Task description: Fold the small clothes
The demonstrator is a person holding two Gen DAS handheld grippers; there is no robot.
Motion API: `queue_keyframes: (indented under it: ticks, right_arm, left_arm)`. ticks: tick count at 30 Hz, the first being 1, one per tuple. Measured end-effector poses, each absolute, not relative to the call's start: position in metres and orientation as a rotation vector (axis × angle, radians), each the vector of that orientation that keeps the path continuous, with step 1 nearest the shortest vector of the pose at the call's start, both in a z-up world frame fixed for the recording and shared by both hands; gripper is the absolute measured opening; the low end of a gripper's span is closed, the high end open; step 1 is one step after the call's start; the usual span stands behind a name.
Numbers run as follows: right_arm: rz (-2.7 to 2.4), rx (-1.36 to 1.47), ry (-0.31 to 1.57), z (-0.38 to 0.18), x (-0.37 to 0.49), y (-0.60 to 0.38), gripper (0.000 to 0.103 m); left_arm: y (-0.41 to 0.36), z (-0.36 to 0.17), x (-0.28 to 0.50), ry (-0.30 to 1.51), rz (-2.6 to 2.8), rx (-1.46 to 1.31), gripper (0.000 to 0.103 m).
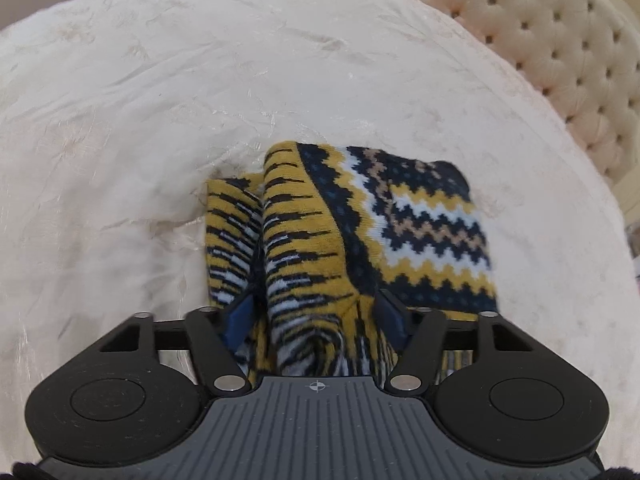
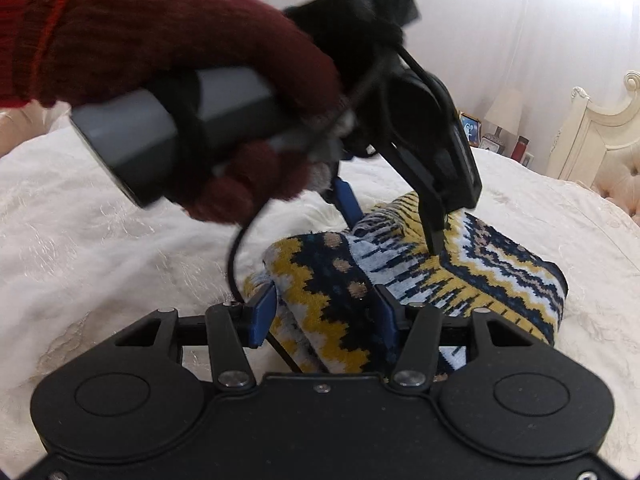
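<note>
Blue pads on the left gripper [image 1: 316,316] are pinching a bunched-up fold of the knitted garment [image 1: 360,232], so those jaws are closed on fabric, with the yellow, black and white stripes squeezed up between them. The right gripper [image 2: 326,316] is doing much the same: its jaws grip a thick fold of the same knit, navy and mustard zigzag with tan dots, which fills the gap between the pads.

From the left wrist view the garment spreads out from the jaws toward 12 and 1 o'clock, half folded, zigzag panel on the right side and striped part on the left. It lies on the cream bedspread [image 1: 160,120] of a bed.

In the right wrist view the left gripper comes in from 11 o'clock, held by a hand in a dark red knitted glove [image 2: 132,36], fingertips down on the garment's striped part. A tufted cream headboard [image 1: 560,48] sits at 1 o'clock in the left view. Off at 2 o'clock in the right view there's a lamp [image 2: 505,109] and some small bits, too blurry to name.
</note>
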State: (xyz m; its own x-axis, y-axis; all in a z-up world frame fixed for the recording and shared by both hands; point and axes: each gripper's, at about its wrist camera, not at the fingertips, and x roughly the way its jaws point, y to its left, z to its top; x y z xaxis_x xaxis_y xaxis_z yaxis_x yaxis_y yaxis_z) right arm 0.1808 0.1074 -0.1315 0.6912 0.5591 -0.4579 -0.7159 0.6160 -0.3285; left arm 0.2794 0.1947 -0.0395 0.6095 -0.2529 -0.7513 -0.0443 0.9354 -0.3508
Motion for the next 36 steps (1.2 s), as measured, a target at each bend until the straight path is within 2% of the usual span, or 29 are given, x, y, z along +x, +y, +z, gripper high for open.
queue_keyframes:
  ticks: [2, 3, 8, 11, 13, 15, 16, 17, 19, 20, 22, 24, 27, 29, 31, 33, 36]
  right_arm:
    - [0.744, -0.514, 0.332, -0.132, 0.182, 0.108, 0.022]
    - [0.744, -0.498, 0.341, -0.130, 0.182, 0.107, 0.013]
    - [0.788, -0.413, 0.310, -0.111, 0.174, 0.103, 0.013]
    - [0.809, -0.419, 0.353, -0.117, 0.177, 0.114, 0.014]
    - [0.821, -0.412, 0.425, -0.130, 0.187, 0.121, 0.018]
    - [0.828, -0.399, 0.490, -0.143, 0.195, 0.124, 0.025]
    - [0.829, -0.386, 0.496, -0.145, 0.196, 0.122, 0.026]
    - [0.831, -0.366, 0.491, -0.144, 0.196, 0.119, 0.027]
    - [0.858, -0.306, 0.506, -0.139, 0.199, 0.110, 0.052]
    - [0.864, -0.279, 0.504, -0.136, 0.197, 0.104, 0.057]
    - [0.861, -0.249, 0.496, -0.129, 0.199, 0.094, 0.060]
    - [0.861, -0.189, 0.500, -0.121, 0.194, 0.078, 0.064]
    - [0.853, -0.084, 0.503, -0.111, 0.188, 0.051, 0.076]
    - [0.831, -0.014, 0.516, -0.105, 0.185, 0.031, 0.078]
    - [0.805, 0.052, 0.548, -0.101, 0.194, 0.015, 0.092]
    - [0.776, 0.125, 0.583, -0.100, 0.206, -0.003, 0.096]
    - [0.712, 0.226, 0.623, -0.098, 0.231, -0.025, 0.096]
  left_arm:
    - [0.194, -0.040, 0.279, 0.884, -0.125, -0.323, 0.024]
    - [0.196, -0.038, 0.276, 0.868, -0.121, -0.321, 0.023]
    - [0.208, -0.016, 0.263, 0.800, -0.139, -0.318, 0.019]
    - [0.214, -0.022, 0.264, 0.820, -0.114, -0.306, 0.019]
    - [0.215, -0.038, 0.267, 0.855, -0.072, -0.303, 0.020]
    - [0.215, -0.054, 0.269, 0.880, -0.054, -0.307, 0.026]
    - [0.214, -0.058, 0.268, 0.870, -0.044, -0.296, 0.028]
    - [0.212, -0.059, 0.266, 0.858, -0.040, -0.282, 0.034]
    - [0.208, -0.057, 0.263, 0.842, -0.032, -0.246, 0.045]
    - [0.209, -0.054, 0.262, 0.838, -0.034, -0.238, 0.051]
    - [0.215, -0.049, 0.256, 0.830, -0.045, -0.252, 0.061]
    - [0.223, -0.044, 0.247, 0.820, -0.061, -0.293, 0.077]
    - [0.229, -0.038, 0.230, 0.810, -0.079, -0.317, 0.085]
    - [0.229, -0.036, 0.218, 0.811, -0.082, -0.311, 0.089]
    - [0.227, -0.037, 0.209, 0.814, -0.088, -0.315, 0.089]
    - [0.225, -0.039, 0.202, 0.824, -0.099, -0.328, 0.090]
    - [0.220, -0.044, 0.194, 0.840, -0.120, -0.351, 0.093]
